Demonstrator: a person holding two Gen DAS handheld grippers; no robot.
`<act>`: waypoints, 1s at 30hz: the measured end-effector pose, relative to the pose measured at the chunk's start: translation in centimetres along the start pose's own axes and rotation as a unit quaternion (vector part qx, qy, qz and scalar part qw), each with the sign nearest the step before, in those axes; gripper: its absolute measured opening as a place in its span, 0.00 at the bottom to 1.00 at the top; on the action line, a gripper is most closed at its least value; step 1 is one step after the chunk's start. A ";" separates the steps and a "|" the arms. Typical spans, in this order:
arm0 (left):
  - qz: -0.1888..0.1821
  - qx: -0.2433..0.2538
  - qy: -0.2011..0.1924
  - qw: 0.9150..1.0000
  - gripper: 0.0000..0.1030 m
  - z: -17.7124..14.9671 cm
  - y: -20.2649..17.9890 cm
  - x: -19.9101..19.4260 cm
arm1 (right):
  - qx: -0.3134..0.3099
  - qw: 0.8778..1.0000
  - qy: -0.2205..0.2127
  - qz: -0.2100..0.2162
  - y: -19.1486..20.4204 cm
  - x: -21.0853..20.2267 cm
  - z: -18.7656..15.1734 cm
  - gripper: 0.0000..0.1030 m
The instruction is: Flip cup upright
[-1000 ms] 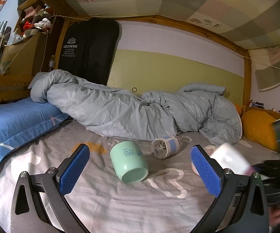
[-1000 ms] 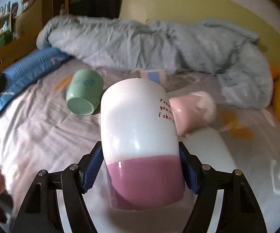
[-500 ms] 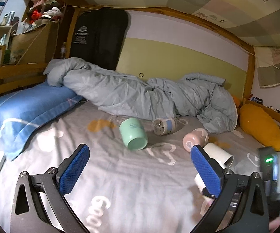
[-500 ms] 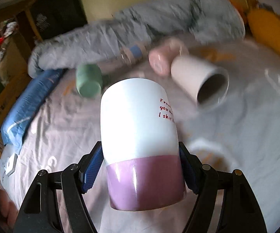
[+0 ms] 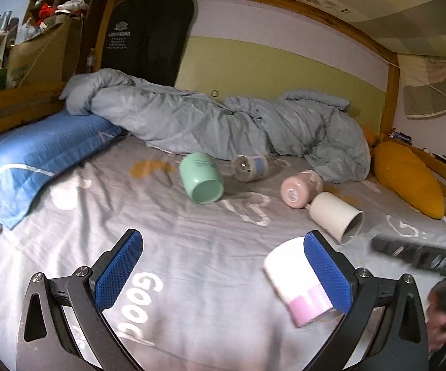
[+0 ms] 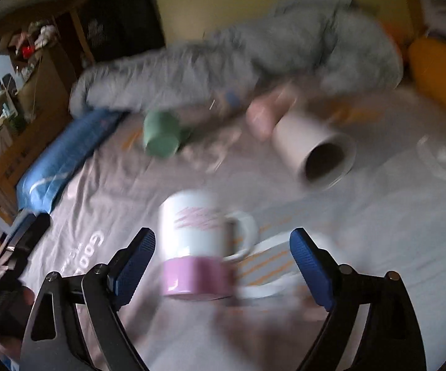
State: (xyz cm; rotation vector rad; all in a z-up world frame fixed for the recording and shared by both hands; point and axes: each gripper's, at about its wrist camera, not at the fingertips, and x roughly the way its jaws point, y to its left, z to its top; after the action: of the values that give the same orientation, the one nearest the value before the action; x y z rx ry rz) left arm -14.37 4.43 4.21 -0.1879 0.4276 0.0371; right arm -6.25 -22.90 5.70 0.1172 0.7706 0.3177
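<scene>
White lettering "Goo" shows on the grey bedsheet point(image 5: 192, 247) between the blue pads in the lower middle of the left wrist view, and a white logo with small text (too small to read with certainty) sits on the black bag point(image 5: 148, 37) at upper centre.

The left gripper point(image 5: 220, 275) hovers low over the sheet with its fingers spread wide and nothing between them. The right gripper point(image 6: 220, 266) also has its fingers spread apart; the white-and-pink mug point(image 6: 198, 244) sits between them at lower centre of the right wrist view, touching neither pad, pink band lowest, handle to the right, a pink scribble mark on its white part. In the left wrist view this glossy mug point(image 5: 300, 281) appears at lower right, tilted, partly behind the right pad.

Farther up the frame lie a mint green cup point(image 5: 201, 177), a small blue-banded cup point(image 5: 252, 167), a pink cup point(image 5: 297, 188) and a plain white cup point(image 5: 336, 216), all on their sides. A crumpled grey duvet point(image 5: 223, 120) fills the middle; a blue pillow point(image 5: 37, 151) lies left, an orange cushion point(image 5: 408, 182) right.
</scene>
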 end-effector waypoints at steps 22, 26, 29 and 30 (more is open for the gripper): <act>-0.132 -0.146 0.305 0.932 0.93 -1.3 -6.4 15.8 | -0.019 0.992 -0.051 -0.114 -7.5 -2.6 -1.3 0.99; -0.112 -0.149 0.336 0.923 0.91 -2.4 -6.6 18.7 | -0.008 0.992 -0.045 -0.115 -8.2 -2.4 -1.4 0.99; -0.126 -0.168 0.347 0.914 0.75 -2.9 -6.4 19.2 | -0.006 0.992 -0.046 -0.119 -8.5 -2.5 -1.3 0.99; -0.131 -0.164 0.336 0.918 0.75 -2.7 -6.5 18.8 | -0.006 0.992 -0.048 -0.120 -8.5 -2.6 -1.3 0.99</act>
State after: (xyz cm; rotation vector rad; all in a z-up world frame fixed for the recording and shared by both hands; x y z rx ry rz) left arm 2.07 -2.55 -4.87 -0.5958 1.0830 -0.2297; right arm -6.92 -31.76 4.63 0.0280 0.6795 0.0874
